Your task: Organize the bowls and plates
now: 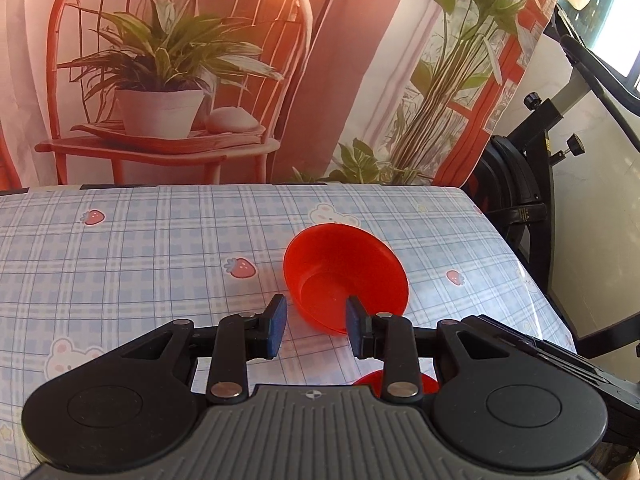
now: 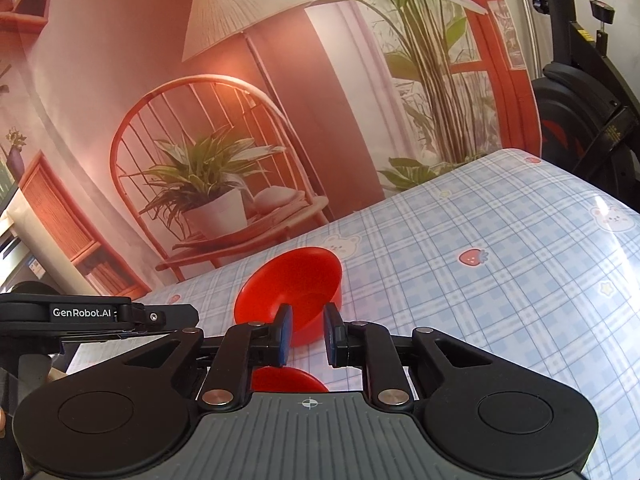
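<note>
The red bowl [image 1: 346, 276] sits upright on the worktop [image 1: 140, 248], which is covered by a blue checked cloth with strawberries and bears, toward its far right part. A second red dish [image 1: 394, 383], only a sliver of it visible below the tool bodies, lies closer to the person; plate or bowl, I cannot tell. The left tool [image 1: 316, 322] stands partly apart with nothing between its blue pads; the bowl's near rim lies just ahead and slightly right, its right finger overlapping the rim. The right tool [image 2: 306, 332] is narrower, also empty, with the bowl straight ahead beyond its tips. Both look about equally near; the right one seems better aligned.
</note>
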Demonstrator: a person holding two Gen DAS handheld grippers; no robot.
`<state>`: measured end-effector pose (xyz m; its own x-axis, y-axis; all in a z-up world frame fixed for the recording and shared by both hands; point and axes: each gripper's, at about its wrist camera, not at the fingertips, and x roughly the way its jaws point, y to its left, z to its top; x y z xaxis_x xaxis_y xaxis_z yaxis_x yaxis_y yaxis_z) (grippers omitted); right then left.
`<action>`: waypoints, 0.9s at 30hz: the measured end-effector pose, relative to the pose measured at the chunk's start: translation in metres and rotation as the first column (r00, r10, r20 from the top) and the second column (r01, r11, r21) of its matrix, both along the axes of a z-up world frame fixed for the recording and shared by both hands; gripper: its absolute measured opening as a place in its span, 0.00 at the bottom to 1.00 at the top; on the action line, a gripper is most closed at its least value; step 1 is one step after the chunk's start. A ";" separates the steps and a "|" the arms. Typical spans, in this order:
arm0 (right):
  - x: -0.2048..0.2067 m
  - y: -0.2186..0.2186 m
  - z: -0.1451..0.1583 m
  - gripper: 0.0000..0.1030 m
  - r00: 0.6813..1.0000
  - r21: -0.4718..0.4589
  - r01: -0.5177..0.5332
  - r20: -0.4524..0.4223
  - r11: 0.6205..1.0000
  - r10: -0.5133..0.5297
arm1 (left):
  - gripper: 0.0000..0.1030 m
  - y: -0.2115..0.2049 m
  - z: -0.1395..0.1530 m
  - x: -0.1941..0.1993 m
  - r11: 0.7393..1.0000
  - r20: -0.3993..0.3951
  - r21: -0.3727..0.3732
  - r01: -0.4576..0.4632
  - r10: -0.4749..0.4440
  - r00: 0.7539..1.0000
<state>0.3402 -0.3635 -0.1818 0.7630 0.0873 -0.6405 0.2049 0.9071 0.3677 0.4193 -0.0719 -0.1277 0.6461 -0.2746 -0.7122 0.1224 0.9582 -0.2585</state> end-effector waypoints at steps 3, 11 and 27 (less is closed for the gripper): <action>0.012 -0.003 -0.007 0.19 1.000 0.003 0.001 -0.013 1.000 -0.001 | 0.33 0.000 -0.008 0.013 1.000 -0.011 0.007 -0.004 0.004 1.000; 0.045 -0.015 -0.027 0.22 0.997 0.047 -0.032 -0.074 0.998 0.036 | 0.32 -0.003 -0.028 0.044 1.000 -0.052 0.026 -0.005 0.006 0.999; 0.084 -0.023 -0.053 0.23 0.973 0.075 0.036 -0.231 0.997 -0.017 | 0.32 -0.001 -0.052 0.067 0.997 -0.126 0.076 -0.020 0.029 0.992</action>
